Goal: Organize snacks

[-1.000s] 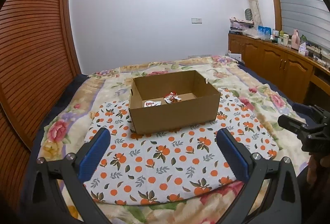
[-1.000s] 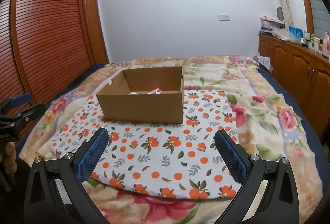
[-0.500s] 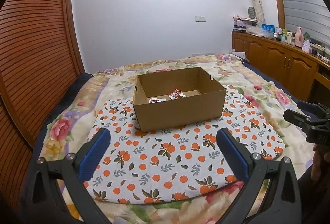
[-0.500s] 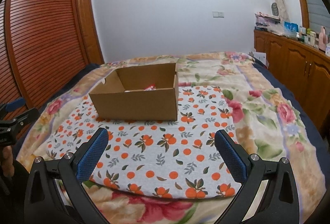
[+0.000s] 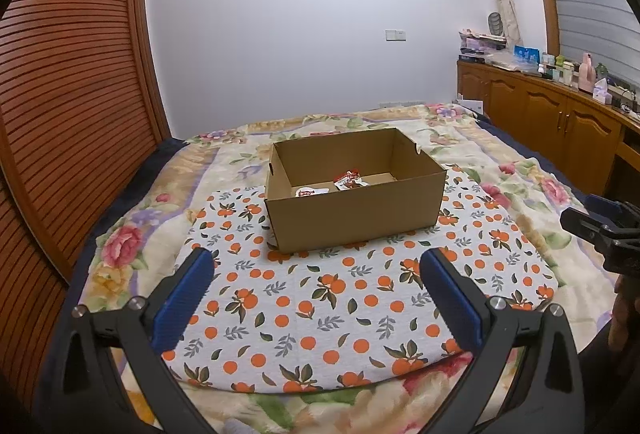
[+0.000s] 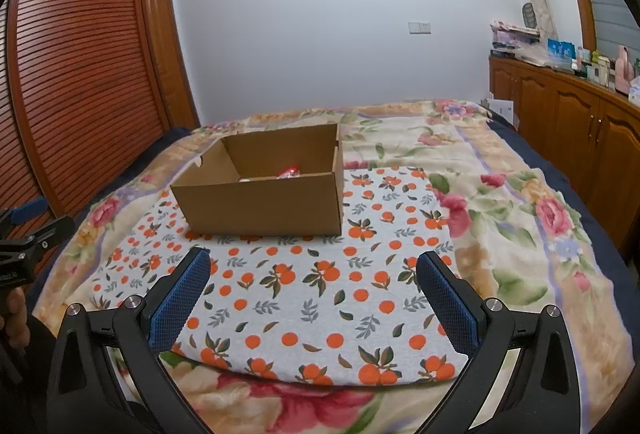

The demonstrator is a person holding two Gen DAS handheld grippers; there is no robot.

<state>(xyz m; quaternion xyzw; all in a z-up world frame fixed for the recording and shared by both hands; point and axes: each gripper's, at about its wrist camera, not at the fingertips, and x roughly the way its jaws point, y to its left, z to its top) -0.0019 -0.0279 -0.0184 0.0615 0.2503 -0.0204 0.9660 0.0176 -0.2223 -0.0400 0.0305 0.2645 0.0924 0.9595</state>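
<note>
- Sitting on the orange-print cloth [image 5: 320, 306], the open cardboard box [image 5: 356, 212] holds red-and-white snack packets [image 5: 349, 180] on its floor.
- Left gripper [image 5: 316, 290] hangs short of the box, jaws wide, empty.
- Right gripper [image 6: 314, 290] likewise: short of the box, spread wide, nothing between.

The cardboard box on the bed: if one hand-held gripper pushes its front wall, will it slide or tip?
The cardboard box is low and wide, so it would probably slide, not tip. It holds only a few snack packets, so it is likely light. The orange-print cloth under it lies on soft bedding and may wrinkle or drag along.
</note>
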